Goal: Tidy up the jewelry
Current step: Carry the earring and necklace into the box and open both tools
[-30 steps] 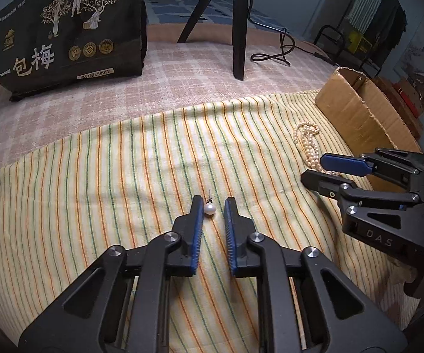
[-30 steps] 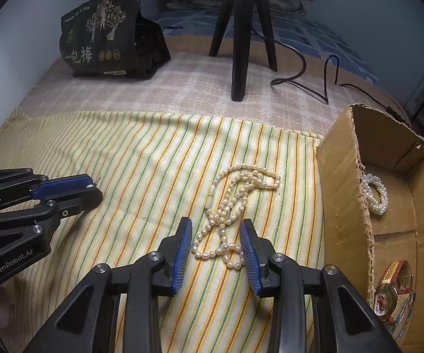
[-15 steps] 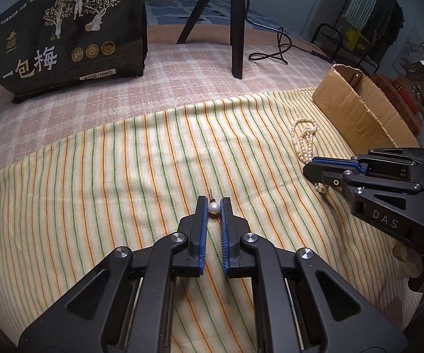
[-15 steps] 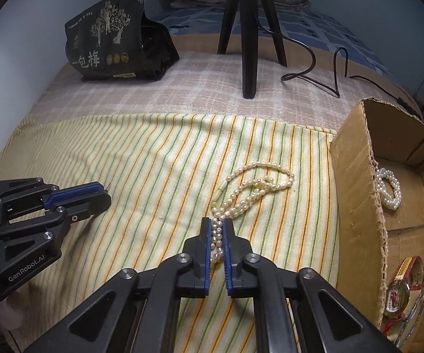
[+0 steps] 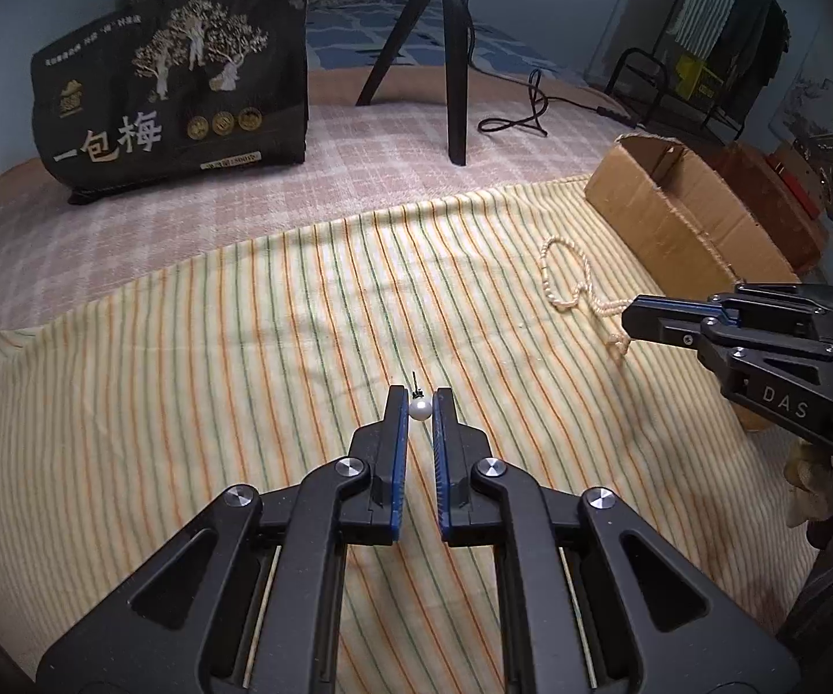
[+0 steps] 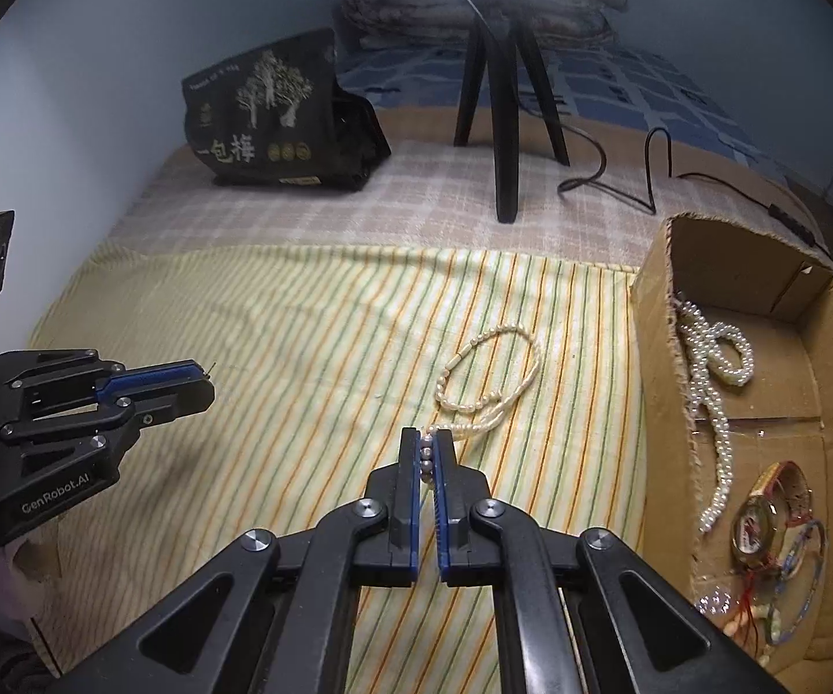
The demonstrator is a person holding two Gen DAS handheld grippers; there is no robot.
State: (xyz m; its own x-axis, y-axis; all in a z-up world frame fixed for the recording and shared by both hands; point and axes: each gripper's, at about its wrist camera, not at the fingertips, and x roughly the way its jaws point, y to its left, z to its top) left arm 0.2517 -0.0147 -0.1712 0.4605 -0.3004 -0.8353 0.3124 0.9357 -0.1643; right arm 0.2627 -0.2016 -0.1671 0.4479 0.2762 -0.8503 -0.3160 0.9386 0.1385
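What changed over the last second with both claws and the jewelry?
Both claws closed and lifted: the left claw took the pearl earring, the right claw pinched the pearl necklace, raising one end and stretching it out from its heap. The cardboard box and striped cloth stayed put.

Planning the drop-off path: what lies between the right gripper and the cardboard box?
Only bare striped cloth lies between the right gripper, shut on the pearl necklace, and the cardboard box, seen in the right wrist view.
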